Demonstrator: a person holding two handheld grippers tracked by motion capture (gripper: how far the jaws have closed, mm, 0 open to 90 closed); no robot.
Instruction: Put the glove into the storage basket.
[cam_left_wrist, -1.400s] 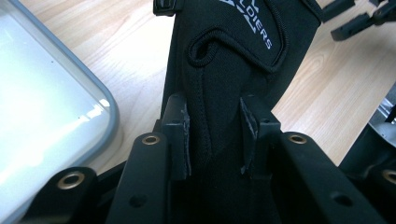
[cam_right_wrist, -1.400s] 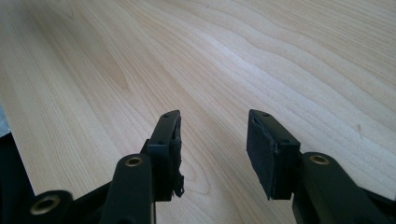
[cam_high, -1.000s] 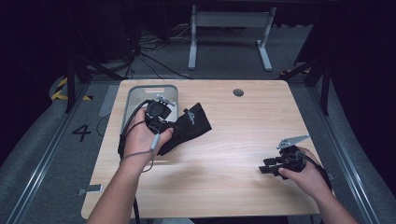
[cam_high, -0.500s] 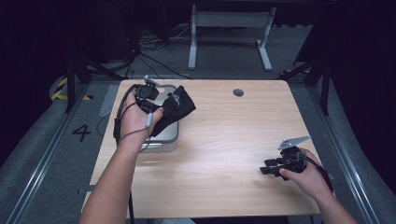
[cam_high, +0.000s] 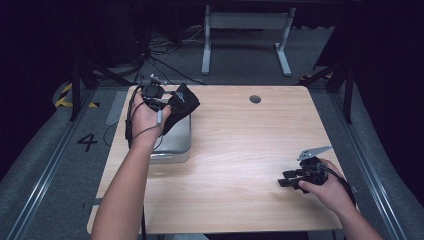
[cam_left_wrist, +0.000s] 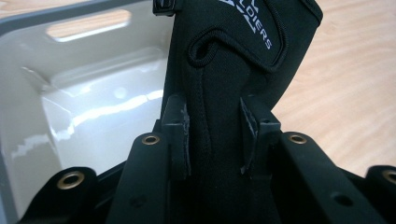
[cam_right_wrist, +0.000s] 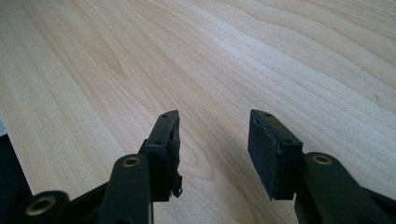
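Hanging limp from the left gripper (cam_high: 159, 100), a black fabric sleeve (cam_high: 179, 106) is carried above the far end of the grey bin (cam_high: 176, 145). In the left gripper view the sleeve (cam_left_wrist: 224, 93) is seen pinched between both pads (cam_left_wrist: 180, 135), the jaws partly closed on a bunched fold, with the pale inside of the bin (cam_left_wrist: 84, 107) below and to one side. The cloth is judged light, soft and floppy: it drapes and folds under its own weight, so no stiffness can be counted on. Little slip is expected from the stretchy weave against the pads. A grip on a thick seam or the stitched, lettered panel is judged firmest. Well away from the bin, near the table's (cam_high: 240, 145) opposite near corner, the right gripper (cam_high: 286, 181) is held low with jaws wide apart and nothing between them (cam_right_wrist: 212, 149).
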